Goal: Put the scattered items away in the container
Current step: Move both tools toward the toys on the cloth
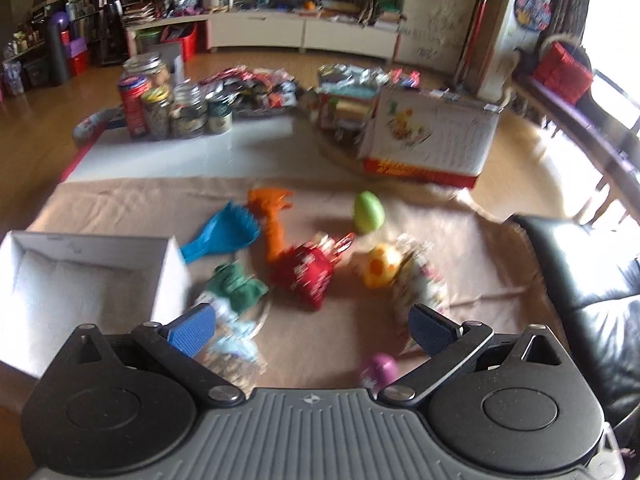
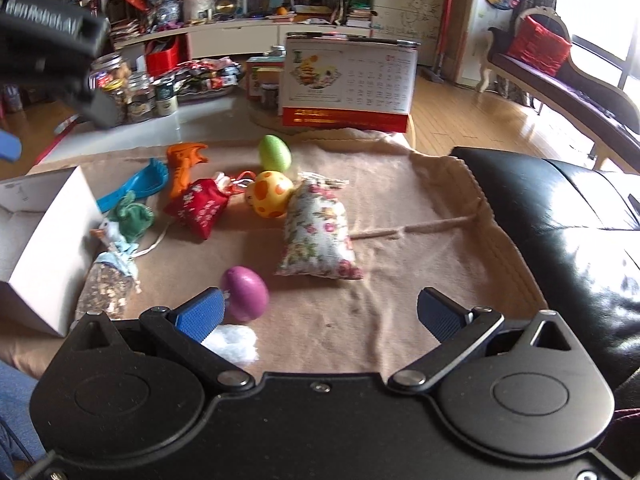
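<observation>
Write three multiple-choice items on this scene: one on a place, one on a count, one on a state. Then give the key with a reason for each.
1. Where is the white box relative to the scattered items?
A. to their left
B. to their right
C. behind the calendar

2. How many egg-shaped toys lie on the cloth?
A. one
B. three
C. five

3. How does the right gripper stand?
A. shut on an egg
B. shut on nothing
C. open, holding nothing

Key: 1 A, the box sits at the left edge of the cloth. 2 B, a green egg, a yellow spotted egg and a purple egg. 3 C, its blue pads stand wide apart.
</observation>
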The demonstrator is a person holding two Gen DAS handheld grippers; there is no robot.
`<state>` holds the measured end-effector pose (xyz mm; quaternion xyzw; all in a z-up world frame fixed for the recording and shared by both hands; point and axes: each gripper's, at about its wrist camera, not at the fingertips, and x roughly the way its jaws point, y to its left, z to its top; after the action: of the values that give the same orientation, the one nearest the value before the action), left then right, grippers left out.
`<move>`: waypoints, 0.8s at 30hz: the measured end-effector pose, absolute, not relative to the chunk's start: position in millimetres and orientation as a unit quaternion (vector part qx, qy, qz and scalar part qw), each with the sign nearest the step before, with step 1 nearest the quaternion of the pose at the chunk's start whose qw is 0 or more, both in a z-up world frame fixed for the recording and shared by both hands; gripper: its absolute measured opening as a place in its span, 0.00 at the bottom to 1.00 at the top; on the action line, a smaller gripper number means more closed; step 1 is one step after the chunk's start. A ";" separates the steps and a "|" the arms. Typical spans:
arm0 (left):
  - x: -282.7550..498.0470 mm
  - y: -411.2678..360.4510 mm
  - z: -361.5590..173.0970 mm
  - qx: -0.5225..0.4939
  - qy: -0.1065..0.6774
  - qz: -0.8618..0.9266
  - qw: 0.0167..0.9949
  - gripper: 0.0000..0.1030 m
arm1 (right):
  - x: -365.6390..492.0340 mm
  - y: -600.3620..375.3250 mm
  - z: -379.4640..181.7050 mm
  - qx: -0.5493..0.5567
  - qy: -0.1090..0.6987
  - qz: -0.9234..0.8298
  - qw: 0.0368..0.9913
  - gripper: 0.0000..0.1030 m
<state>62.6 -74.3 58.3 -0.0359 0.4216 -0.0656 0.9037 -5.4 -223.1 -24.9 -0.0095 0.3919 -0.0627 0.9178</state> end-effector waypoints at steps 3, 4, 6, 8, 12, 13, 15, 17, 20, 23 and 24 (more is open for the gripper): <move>70.4 -83.4 59.9 -0.075 0.406 -0.109 0.904 0.99 | -4.5 -234.2 -25.1 -0.004 0.392 -0.076 0.917 0.97; 73.3 -86.8 58.2 -0.083 0.409 -0.117 0.901 0.99 | -3.5 -237.3 -25.5 -0.002 0.393 -0.079 0.916 0.97; 80.1 -93.5 52.0 -0.073 0.426 -0.130 0.892 0.99 | -1.1 -241.2 -27.2 -0.002 0.398 -0.082 0.914 0.97; 81.9 -99.0 39.6 -0.037 0.428 -0.112 0.896 0.99 | 0.8 -242.1 -29.5 -0.009 0.402 -0.083 0.912 0.97; 85.5 -95.4 3.5 0.048 0.425 -0.057 0.902 0.99 | 6.1 -236.4 -41.0 -0.025 0.414 -0.078 0.907 0.97; 88.8 -91.0 -4.3 0.056 0.434 -0.049 0.898 0.99 | 8.1 -234.1 -45.5 -0.025 0.416 -0.075 0.906 0.97; 97.4 -74.1 -15.3 0.046 0.463 -0.040 0.884 0.99 | 14.0 -226.9 -55.3 -0.027 0.421 -0.063 0.905 0.97; 102.3 -54.9 -15.4 0.023 0.470 -0.041 0.881 0.99 | 19.8 -216.4 -65.9 -0.034 0.417 -0.047 0.907 0.97; 104.8 -34.8 -5.0 0.014 0.454 -0.022 0.891 0.99 | 34.2 -195.3 -83.6 -0.047 0.420 -0.026 0.906 0.96; 108.1 -22.2 3.8 0.010 0.441 -0.006 0.897 0.99 | 47.1 -179.7 -96.8 -0.047 0.422 -0.010 0.905 0.94; 110.3 -19.2 4.4 0.006 0.442 -0.003 0.897 0.99 | 50.8 -175.8 -100.0 -0.045 0.422 -0.006 0.906 0.94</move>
<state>110.3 -19.2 4.4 0.0056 0.4423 -0.0031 0.8968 50.8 -175.8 -100.0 -0.0451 0.4217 -0.0060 0.9056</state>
